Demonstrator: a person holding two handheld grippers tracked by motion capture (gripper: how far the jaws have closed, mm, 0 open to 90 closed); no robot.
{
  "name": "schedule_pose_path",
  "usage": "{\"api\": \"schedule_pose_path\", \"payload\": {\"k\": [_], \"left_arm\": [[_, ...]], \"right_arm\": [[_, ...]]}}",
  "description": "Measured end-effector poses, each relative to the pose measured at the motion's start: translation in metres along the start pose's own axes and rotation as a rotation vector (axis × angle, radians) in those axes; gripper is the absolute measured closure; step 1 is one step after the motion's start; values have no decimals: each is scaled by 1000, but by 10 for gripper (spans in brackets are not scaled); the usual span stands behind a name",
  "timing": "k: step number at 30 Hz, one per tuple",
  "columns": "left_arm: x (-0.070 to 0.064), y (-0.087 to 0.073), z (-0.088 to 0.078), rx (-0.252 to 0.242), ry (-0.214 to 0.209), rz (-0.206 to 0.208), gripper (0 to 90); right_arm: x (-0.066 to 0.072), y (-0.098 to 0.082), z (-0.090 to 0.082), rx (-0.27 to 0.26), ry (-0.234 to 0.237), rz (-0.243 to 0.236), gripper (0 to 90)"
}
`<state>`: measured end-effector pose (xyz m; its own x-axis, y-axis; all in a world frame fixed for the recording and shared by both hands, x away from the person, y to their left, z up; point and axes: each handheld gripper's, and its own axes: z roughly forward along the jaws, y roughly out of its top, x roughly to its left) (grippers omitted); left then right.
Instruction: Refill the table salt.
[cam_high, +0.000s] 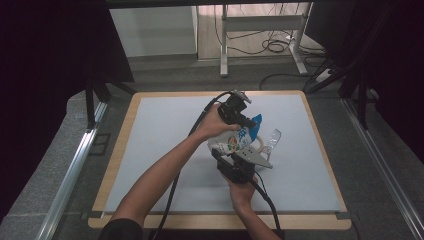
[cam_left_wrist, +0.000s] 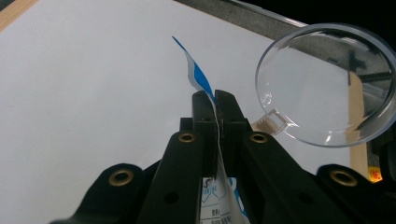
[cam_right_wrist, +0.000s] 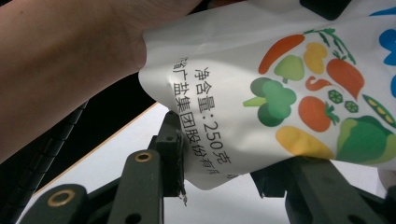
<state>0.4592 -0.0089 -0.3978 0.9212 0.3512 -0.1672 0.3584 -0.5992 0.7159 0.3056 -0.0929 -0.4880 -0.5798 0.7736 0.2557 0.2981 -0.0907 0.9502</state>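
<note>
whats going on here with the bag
A person holds a printed white pouch between two hand-held grippers over a white table mat. The left gripper is shut on the pouch's thin top edge; the right gripper clamps its lower end. A clear round container sits just beside the pouch.

left gripper (cam_high: 239, 119): black, brass-ringed screw holes seen | right gripper (cam_high: 239, 161): black, grey three-cornered plate, black cable | arms bare, dark sleeve (cam_high: 120, 229) worn

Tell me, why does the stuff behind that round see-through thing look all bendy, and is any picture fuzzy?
In the left gripper view, the clear round lid curves, so it warps the dark shapes behind it and catches pale glare. In the right gripper view, the bag prints sharp, while the near arm looks soft. The high view is dim around the table.
</note>
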Motion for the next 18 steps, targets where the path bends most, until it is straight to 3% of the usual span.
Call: {"api": "schedule_pose_path", "payload": {"k": [18], "left_arm": [[3, 1, 3, 12, -1, 6, 890]], "right_arm": [[1, -1, 4, -1, -25, 10, 614]]}}
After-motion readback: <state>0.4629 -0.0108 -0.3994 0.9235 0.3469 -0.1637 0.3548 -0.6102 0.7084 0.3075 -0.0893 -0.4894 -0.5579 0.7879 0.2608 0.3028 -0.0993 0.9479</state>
